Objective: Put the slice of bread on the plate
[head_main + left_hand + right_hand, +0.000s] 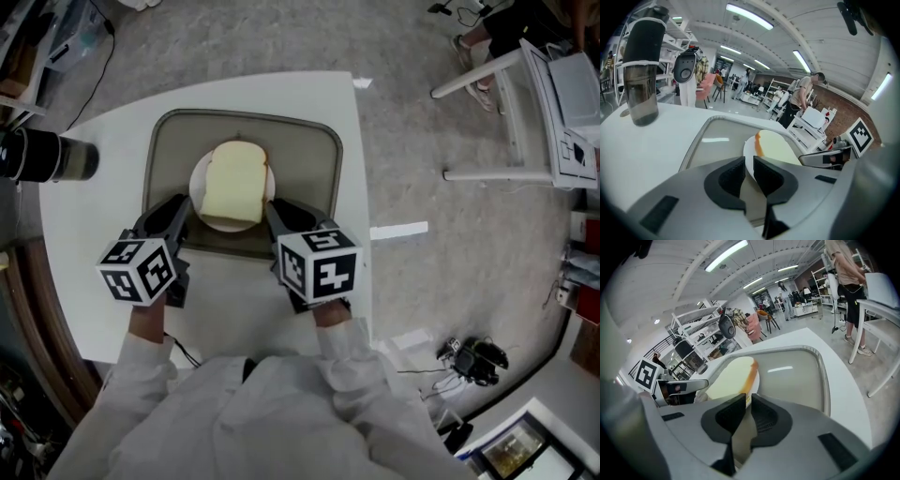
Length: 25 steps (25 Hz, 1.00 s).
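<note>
The pale square slice of bread with its tan crust (234,183) already lies flat on the small round white plate (196,190), covering most of it and reaching past the plate's far rim. The plate sits inside the grey rounded plastic tray (311,141) on the white desk (94,234).

The left gripper (176,208) hangs just beside the plate's near-left rim, and the right gripper (277,212) just beside its near-right rim. Each one's fingers are closed to a thin slit and hold nothing; only plate and tray show through the gap.

As I judge it, the placing is done, so the danger lies in leaving:
- Both grippers flank the plate closely, so a sideways swing could clip its rim and slide it across the smooth tray
- The bread overhangs the plate, so a knock could tip it onto the tray
- A lift that catches the tray's raised lip could jolt plate and slice together
- The dark translucent bottle with a black cap (47,157), well left of the plate, seems out of reach
</note>
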### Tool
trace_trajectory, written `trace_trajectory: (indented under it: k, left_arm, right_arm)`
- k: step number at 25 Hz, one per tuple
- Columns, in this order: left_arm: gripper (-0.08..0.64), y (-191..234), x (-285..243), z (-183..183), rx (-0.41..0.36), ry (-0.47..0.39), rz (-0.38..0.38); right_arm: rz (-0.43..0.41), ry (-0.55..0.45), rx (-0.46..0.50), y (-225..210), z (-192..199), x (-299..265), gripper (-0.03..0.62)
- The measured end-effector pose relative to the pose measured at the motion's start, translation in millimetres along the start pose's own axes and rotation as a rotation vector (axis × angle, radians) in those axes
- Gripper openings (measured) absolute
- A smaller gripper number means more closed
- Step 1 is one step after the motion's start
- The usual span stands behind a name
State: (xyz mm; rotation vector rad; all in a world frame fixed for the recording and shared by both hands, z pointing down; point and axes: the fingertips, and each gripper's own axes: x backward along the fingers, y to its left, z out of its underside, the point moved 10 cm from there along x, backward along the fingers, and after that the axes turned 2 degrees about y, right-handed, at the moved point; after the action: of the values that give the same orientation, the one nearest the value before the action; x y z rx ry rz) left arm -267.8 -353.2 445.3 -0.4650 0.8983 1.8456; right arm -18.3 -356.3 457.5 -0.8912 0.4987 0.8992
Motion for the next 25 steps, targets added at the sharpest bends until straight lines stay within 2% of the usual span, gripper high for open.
trace_trajectory:
  k: [4,10,14,18,25]
  left_arm:
    - [0.058,-10.6,16.5,-3.5,-0.02,-0.032,0.008]
    - [0.057,-42.5,54.4,-7.0,-0.038,-0.139,0.085]
    - [0.028,-67.0,83.8,-1.1,-0.023,-0.245,0.143]
    - [0.012,-91.3,109.2,16.2,0.027,-0.348,0.203]
    - [0.009,-135.8,154.6,54.8,0.029,-0.443,0.257]
  right_arm:
    - [-0.01,-0.031,0.025,5.2,-2.3,14.9,0.043]
    - [-0.04,-0.097,0.078,19.8,3.4,51.3,0.043]
    - [-0.17,-0.185,0.073,28.9,12.9,81.3,0.028]
    - [-0.262,-0.261,0.132,37.0,27.5,116.4,0.015]
    - [-0.295,-0.321,0.22,51.7,59.1,172.4,0.014]
